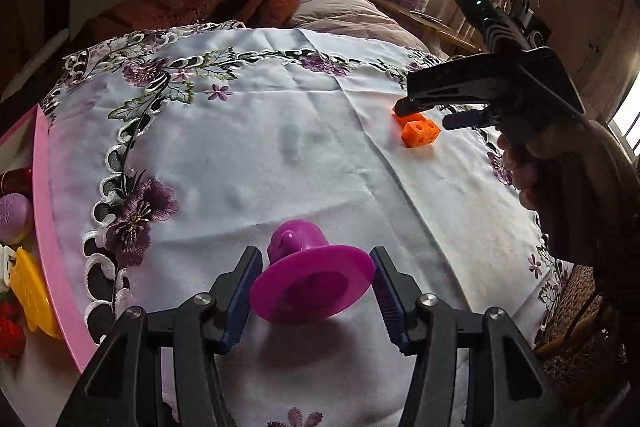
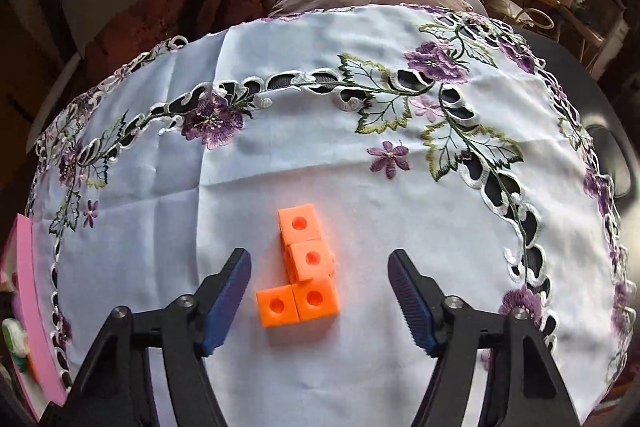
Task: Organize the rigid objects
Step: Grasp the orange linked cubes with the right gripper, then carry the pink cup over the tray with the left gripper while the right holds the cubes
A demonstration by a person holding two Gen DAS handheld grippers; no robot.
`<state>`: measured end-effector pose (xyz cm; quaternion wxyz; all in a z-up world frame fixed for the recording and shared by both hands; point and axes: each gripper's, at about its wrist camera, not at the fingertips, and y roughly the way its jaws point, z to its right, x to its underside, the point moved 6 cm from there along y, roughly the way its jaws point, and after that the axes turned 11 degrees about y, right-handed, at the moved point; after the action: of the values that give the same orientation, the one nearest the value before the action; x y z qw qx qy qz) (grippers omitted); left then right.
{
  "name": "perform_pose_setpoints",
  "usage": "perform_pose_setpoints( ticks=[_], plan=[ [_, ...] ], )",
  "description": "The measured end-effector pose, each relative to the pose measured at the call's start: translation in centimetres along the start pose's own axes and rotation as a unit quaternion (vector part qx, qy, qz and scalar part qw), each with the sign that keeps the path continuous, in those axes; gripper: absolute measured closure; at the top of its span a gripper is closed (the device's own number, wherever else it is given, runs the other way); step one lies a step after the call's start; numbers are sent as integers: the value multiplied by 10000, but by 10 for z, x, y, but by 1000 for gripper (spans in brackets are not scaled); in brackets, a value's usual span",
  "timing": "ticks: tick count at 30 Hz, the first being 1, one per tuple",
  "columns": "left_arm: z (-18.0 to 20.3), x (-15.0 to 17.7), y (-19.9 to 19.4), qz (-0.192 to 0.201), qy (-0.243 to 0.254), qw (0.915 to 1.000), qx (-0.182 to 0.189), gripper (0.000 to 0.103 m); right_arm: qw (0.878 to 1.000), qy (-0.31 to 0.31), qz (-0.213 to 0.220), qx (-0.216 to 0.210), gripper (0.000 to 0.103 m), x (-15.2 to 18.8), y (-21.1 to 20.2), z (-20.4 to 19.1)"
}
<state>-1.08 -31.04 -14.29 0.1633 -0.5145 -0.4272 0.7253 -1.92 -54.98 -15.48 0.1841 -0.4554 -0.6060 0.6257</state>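
A magenta flared piece with a round disc base (image 1: pixel 312 291) hangs just over the embroidered white cloth (image 1: pixel 280 131), casting a shadow below. My left gripper (image 1: pixel 316 254) is shut on it, a blue pad against each side of the disc. An orange piece made of joined holed cubes (image 2: pixel 306 267) lies on the cloth. My right gripper (image 2: pixel 319 255) points down over it with the jaws apart, a gap showing on both sides of the cubes. In the left wrist view the right gripper (image 1: pixel 425 115) hovers over the orange piece (image 1: pixel 420 133) at the far right, held by a hand.
A pink tray (image 1: pixel 44 211) stands at the left edge and holds a purple round thing (image 1: pixel 14 217), a yellow piece (image 1: pixel 30 293) and red items. A bed with quilts lies beyond the table. A wicker seat (image 1: pixel 576 323) is at the right.
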Motion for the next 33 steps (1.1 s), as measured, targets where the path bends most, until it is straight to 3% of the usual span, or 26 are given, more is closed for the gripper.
perform_pose_setpoints(
  ticks=[1, 2, 14, 20, 33],
  plan=[
    [0, 1, 1, -26, -24, 10000, 28, 47, 9999, -82, -69, 37, 68, 2, 7, -2],
    [0, 2, 2, -60, -47, 10000, 37, 48, 9999, -132, -20, 109, 74, 3, 9, -2],
    [1, 3, 1, -11, 3, 9999, -118, 49, 9993, -290, -83, -228, 71, 7, 11, -7],
    [-2, 5, -9, -13, -48, 9997, -243, 49, 9974, -713, 79, -30, 71, 11, 12, -15],
    [-13, -12, -72, 542, -153, 9959, -710, 49, 9935, -1093, 274, 180, 70, 14, 12, -21]
  ],
)
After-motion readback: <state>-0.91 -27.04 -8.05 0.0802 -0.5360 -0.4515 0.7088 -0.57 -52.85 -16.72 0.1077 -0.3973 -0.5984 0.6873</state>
